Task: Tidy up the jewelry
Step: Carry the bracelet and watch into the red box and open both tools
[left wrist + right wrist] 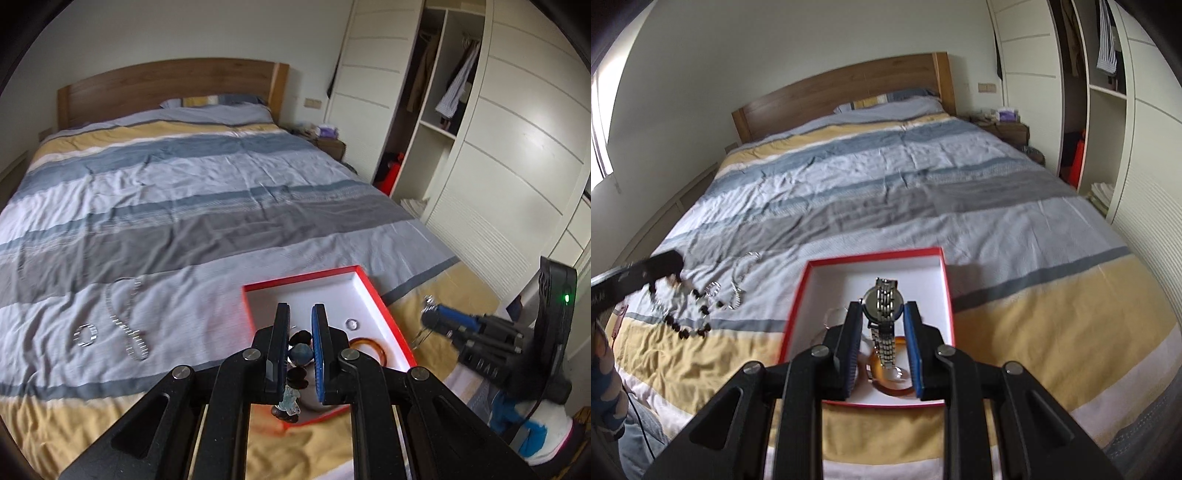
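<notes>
Red-rimmed white box [945, 291] open on striped bed, amber bangle [890, 389] inside, silver watch [882, 306] and dark beaded bracelet [299, 363] held above it

L claw [301, 341] grips bead bracelet [298, 354] over red box [380, 295]; bed [184, 192].

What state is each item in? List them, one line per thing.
left gripper: shut on the beaded bracelet, carried above the box.
right gripper: shut on the metal watch, over the box.
red box: open, lidless, on the bed.
amber bangle: lying inside the box.
silver chain: loose on the bedspread.
silver ring: loose on the bedspread beside the chain.
</notes>
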A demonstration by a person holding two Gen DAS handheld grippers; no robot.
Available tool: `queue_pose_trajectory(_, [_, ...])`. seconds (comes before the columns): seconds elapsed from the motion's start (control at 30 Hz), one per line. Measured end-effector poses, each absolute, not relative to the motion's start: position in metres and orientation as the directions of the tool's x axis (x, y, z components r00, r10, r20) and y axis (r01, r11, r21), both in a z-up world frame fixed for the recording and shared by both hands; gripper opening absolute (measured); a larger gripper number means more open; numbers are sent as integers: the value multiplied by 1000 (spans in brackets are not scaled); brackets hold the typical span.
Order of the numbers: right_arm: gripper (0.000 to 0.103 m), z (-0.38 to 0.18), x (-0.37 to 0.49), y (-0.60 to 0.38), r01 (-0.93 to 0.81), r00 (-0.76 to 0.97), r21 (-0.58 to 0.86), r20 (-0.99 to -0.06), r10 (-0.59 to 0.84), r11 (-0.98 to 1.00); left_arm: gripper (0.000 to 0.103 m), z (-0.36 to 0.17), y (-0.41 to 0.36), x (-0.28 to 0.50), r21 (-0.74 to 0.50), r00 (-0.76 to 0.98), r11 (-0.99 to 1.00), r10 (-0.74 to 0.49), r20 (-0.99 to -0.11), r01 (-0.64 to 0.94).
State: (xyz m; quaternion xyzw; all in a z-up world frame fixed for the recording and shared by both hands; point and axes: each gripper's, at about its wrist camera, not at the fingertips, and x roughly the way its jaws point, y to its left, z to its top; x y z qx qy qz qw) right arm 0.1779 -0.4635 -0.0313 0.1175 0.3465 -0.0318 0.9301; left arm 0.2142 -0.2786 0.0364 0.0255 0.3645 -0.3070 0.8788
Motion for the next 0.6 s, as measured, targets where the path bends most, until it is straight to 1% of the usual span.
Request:
queue_pose_trajectory(0.17, [21,-62,206,-474,119,721,190,-691,47,975,11,2,-319,251,-174,509,811,-500,-701,558])
queue_pose_trajectory(0.43, [21,-96,274,-483,58,674,192,-731,104,980,11,-49,-347,304,-159,472,828,-452,-757,538])
queue_pose_trajectory(0.6, [21,-114,308,-492,55,633,192,-766,114,980,11,-79,-360,326,-148,447,830,-430,-784,538])
